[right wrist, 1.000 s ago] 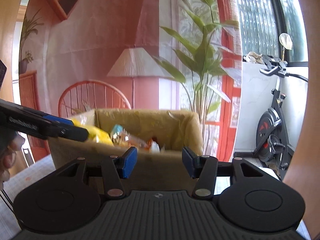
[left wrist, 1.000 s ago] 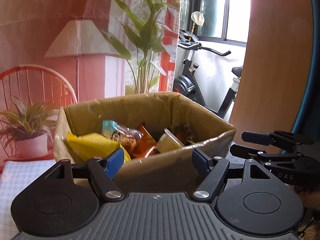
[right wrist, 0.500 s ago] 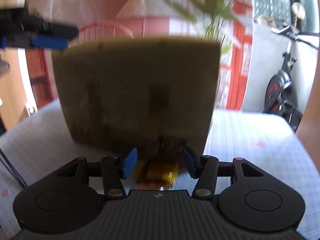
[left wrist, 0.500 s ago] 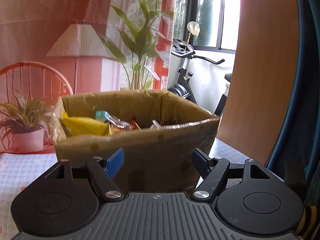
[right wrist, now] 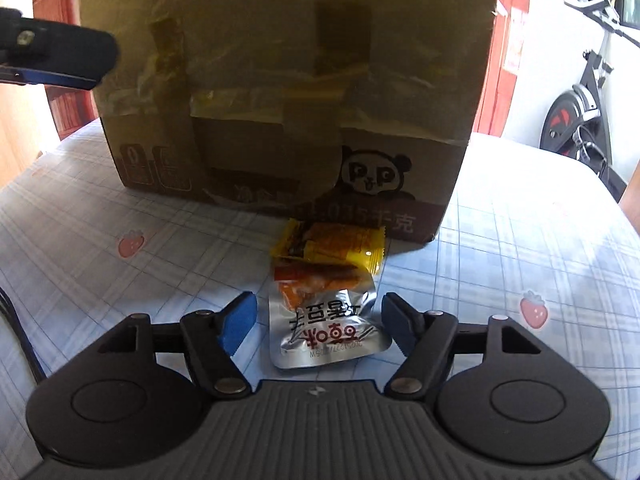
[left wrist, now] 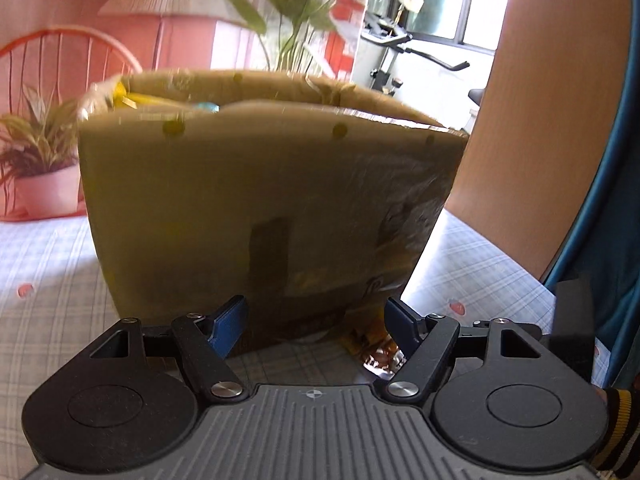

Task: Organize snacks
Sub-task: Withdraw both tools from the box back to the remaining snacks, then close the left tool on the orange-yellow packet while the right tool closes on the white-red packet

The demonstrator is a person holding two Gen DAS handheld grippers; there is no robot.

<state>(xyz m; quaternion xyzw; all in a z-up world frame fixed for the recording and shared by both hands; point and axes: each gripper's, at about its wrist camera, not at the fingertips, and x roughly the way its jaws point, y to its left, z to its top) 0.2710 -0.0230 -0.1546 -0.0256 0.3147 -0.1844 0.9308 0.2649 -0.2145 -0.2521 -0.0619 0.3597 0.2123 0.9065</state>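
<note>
The right tongs (right wrist: 316,322) have just been opening and stand apart around a silver snack packet (right wrist: 326,326), not pressing it; a yellow snack packet (right wrist: 340,246) lies just beyond, touching the cardboard box's (right wrist: 280,80) near bottom edge; bare checked counter (right wrist: 540,240) spreads right and left; the left tongs (left wrist: 316,322) gape, empty, near the box wall.

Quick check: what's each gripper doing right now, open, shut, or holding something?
Left gripper: open, holding nothing, facing the cardboard box.
Right gripper: open, jaws just widened; silver snack packet lies between them, not gripped.
</note>
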